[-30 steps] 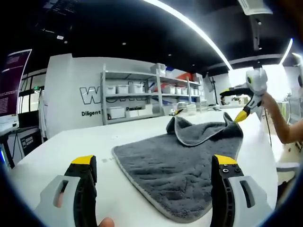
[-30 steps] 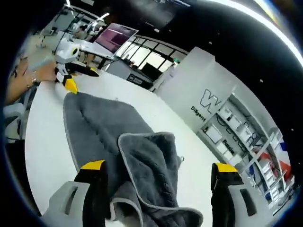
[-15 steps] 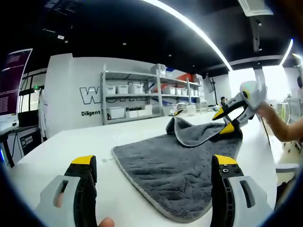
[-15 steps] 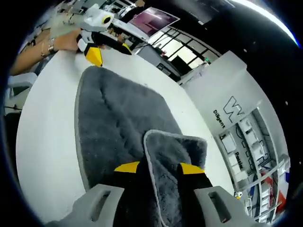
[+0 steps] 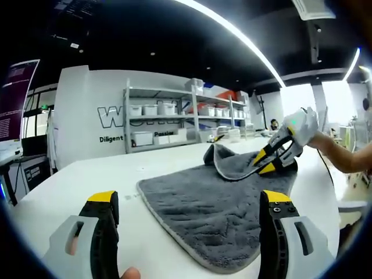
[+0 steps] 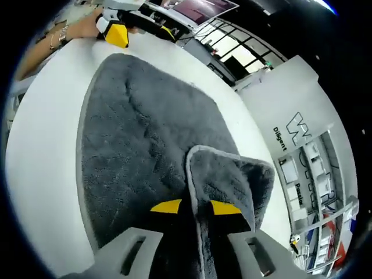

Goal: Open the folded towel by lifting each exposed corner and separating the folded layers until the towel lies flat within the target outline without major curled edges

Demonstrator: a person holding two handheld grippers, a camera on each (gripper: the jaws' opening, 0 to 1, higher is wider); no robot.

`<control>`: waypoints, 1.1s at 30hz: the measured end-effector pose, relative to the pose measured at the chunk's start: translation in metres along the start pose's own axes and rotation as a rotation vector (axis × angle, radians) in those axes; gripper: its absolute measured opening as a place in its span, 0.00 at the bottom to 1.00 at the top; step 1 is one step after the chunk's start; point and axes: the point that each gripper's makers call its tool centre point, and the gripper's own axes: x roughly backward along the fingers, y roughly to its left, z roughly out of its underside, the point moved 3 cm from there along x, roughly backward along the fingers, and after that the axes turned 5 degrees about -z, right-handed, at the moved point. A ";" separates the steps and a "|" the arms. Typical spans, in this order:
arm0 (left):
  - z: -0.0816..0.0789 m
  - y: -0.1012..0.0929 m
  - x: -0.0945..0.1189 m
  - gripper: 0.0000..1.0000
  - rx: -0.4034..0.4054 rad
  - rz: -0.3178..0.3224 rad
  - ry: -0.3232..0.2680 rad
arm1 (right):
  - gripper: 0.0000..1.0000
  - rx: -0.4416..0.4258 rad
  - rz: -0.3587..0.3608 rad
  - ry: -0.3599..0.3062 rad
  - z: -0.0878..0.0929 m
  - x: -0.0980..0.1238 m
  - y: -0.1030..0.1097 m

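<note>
Towel (image 6: 145, 133) flap edge pinched by right gripper (image 6: 195, 207).

The white wall (image 5: 87, 116) behind the shelving (image 5: 168, 119) carries large outlined letters, of which "W" reads clearly before the rack hides the rest; beneath runs smaller black lettering starting "Diligent"; in the right gripper view the same wall shows "W" above "Diligent".

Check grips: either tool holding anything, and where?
Right tool is shut on the towel, pinching the folded-over flap's edge. Left tool is open, holding nothing.
</note>
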 end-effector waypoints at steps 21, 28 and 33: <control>0.000 0.001 -0.001 0.99 -0.001 0.003 0.002 | 0.00 -0.070 0.209 -0.100 0.003 0.057 -0.051; 0.001 -0.001 0.000 0.99 -0.003 0.002 0.008 | 0.00 -0.091 0.289 -0.094 0.014 0.080 -0.082; 0.001 0.000 0.000 0.99 -0.003 0.003 0.006 | 0.00 -0.116 0.361 -0.070 0.030 0.099 -0.110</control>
